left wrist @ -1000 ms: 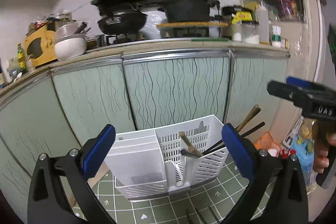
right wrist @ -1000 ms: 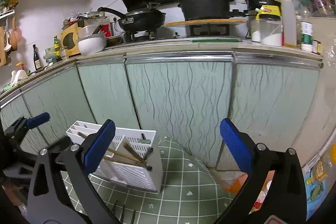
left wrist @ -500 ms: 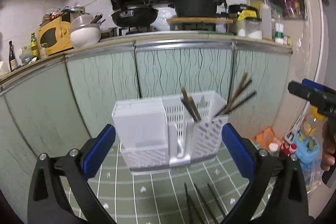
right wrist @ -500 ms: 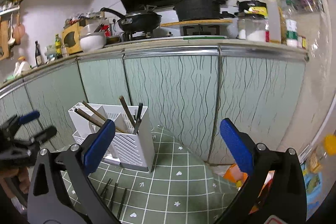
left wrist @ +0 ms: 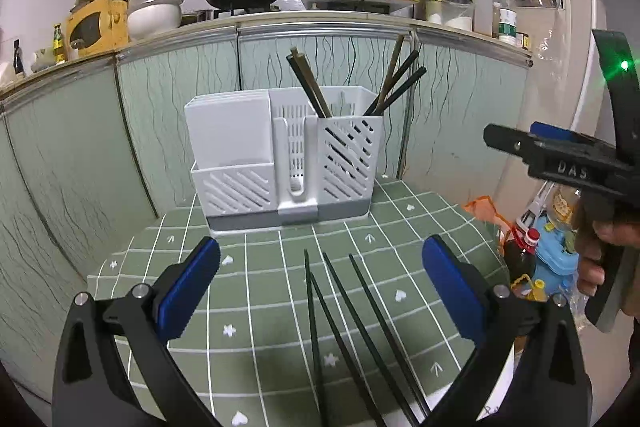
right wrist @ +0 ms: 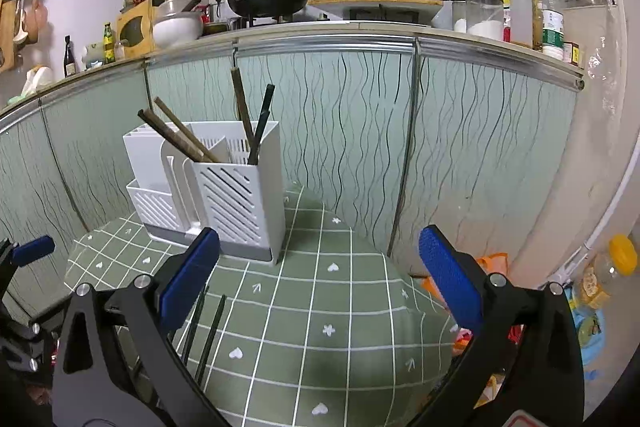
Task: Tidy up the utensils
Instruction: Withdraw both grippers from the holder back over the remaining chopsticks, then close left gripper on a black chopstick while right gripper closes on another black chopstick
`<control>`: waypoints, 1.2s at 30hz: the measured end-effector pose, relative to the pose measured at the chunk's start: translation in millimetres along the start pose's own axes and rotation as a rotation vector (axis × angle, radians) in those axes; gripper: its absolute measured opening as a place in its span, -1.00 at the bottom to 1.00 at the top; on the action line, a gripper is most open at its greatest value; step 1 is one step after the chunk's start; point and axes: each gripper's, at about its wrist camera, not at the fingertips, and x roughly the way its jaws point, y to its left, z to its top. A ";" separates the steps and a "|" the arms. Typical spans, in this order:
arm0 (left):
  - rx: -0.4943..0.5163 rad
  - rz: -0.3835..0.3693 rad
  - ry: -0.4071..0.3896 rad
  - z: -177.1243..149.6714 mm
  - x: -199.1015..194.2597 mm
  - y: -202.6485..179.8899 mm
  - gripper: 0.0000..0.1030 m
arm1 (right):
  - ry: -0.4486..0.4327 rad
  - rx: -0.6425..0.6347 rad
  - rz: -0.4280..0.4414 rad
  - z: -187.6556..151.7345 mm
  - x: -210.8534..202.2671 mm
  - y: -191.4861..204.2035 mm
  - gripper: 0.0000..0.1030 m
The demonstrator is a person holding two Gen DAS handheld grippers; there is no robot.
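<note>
Green table (left wrist: 400, 227) holds caddy (left wrist: 280, 163), loose chopsticks (left wrist: 340, 307); both grippers gape.

Both looking forward, low over the green-clothed bench (left wrist: 260, 311); left squarely facing the utensil caddy (left wrist: 286, 163), right angled from its right; caddy (right wrist: 224, 195) shared.

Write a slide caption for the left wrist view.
Open left gripper above dark chopsticks lying on green tablecloth, facing white utensil holder.
</note>
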 end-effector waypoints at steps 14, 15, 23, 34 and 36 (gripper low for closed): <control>0.011 0.000 -0.013 6.2 -19.9 6.4 0.91 | 0.035 -0.007 0.023 -19.0 -21.7 15.0 0.86; 0.014 0.001 -0.011 4.4 -19.6 8.0 0.91 | 0.042 -0.010 0.025 -24.9 -23.0 17.1 0.86; 0.043 0.027 0.046 -28.3 -9.9 28.5 0.91 | 0.096 -0.016 0.058 -75.5 -28.5 27.4 0.86; 0.109 0.019 0.125 -78.9 3.0 41.0 0.91 | 0.223 0.026 0.146 -134.1 -27.7 29.0 0.86; 0.091 0.000 0.149 -90.2 6.8 42.7 0.91 | 0.223 0.031 0.165 -139.2 -28.7 30.0 0.86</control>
